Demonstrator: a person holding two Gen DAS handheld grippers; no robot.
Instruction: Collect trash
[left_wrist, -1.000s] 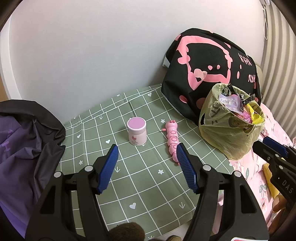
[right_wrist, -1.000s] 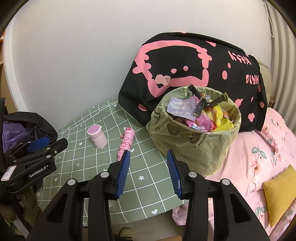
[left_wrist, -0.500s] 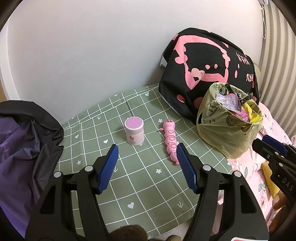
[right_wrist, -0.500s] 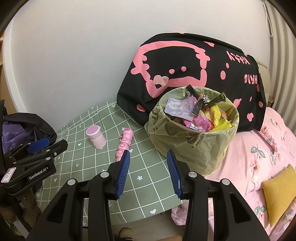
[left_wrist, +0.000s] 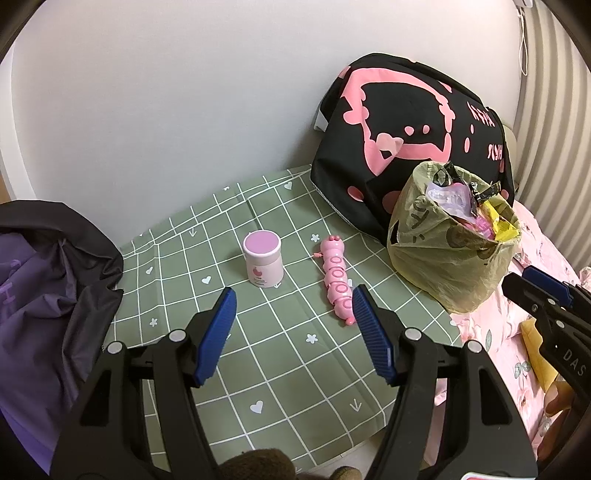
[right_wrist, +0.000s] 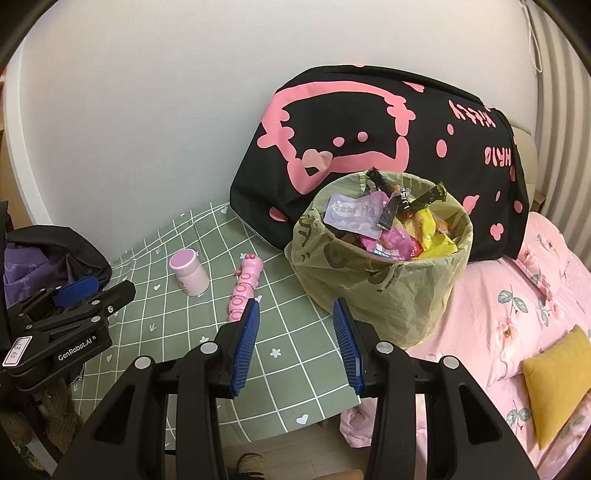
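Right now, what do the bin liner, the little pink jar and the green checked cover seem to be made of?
The bin liner looks like thin olive plastic film: translucent, wrinkled, faintly glossy. The little pink jar looks like smooth hard plastic with a soft sheen, though coated card is possible. The green checked cover lies flat with fold creases and a matte face, suggesting a wipeable plastic sheet or tight fabric.

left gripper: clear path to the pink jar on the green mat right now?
Probably yes. The left gripper is open and empty, and the pink jar stands upright just beyond its tips on bare green mat, with the caterpillar toy apart to one side.
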